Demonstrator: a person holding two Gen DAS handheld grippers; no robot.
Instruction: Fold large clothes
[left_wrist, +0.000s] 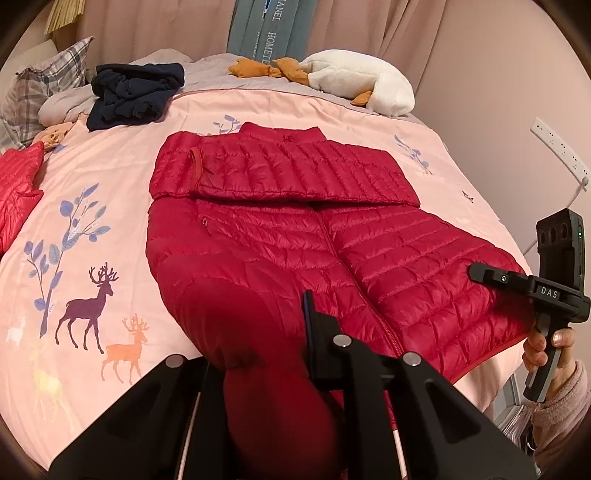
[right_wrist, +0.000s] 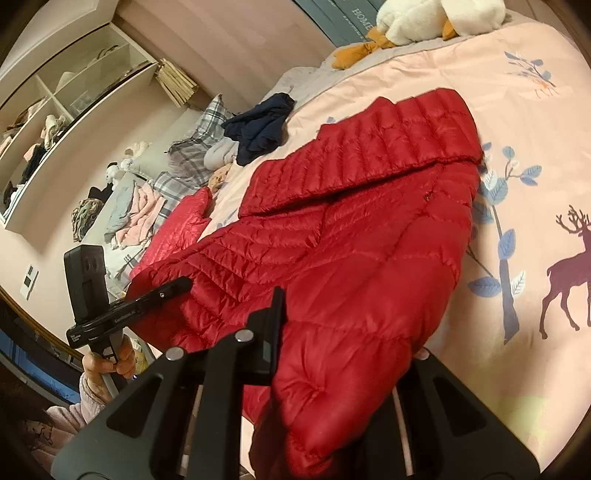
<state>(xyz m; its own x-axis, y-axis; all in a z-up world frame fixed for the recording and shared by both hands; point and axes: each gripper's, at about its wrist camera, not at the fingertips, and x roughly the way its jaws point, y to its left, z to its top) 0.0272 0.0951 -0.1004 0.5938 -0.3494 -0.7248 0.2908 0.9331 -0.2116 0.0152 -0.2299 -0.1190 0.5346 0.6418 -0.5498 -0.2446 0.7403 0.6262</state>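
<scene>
Both grippers pinch the red down jacket's (left_wrist: 280, 229) near hem: left gripper (left_wrist: 280, 332), right gripper (right_wrist: 332, 332); jacket lies on pink bedspread (left_wrist: 110, 177); navy garment (left_wrist: 136, 92), plush goose (left_wrist: 362, 81) beyond; bunched fabric hides fingertips.

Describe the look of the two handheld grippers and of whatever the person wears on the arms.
Both grippers are matte black. The right gripper has flat bar fingers, a small screw, white "DAS" lettering and a box-like top block with round openings and a green light; its handle is black and grey. The left gripper has the same build, with small white print on its body. Fuzzy pale pink sleeves cover both wrists.
</scene>
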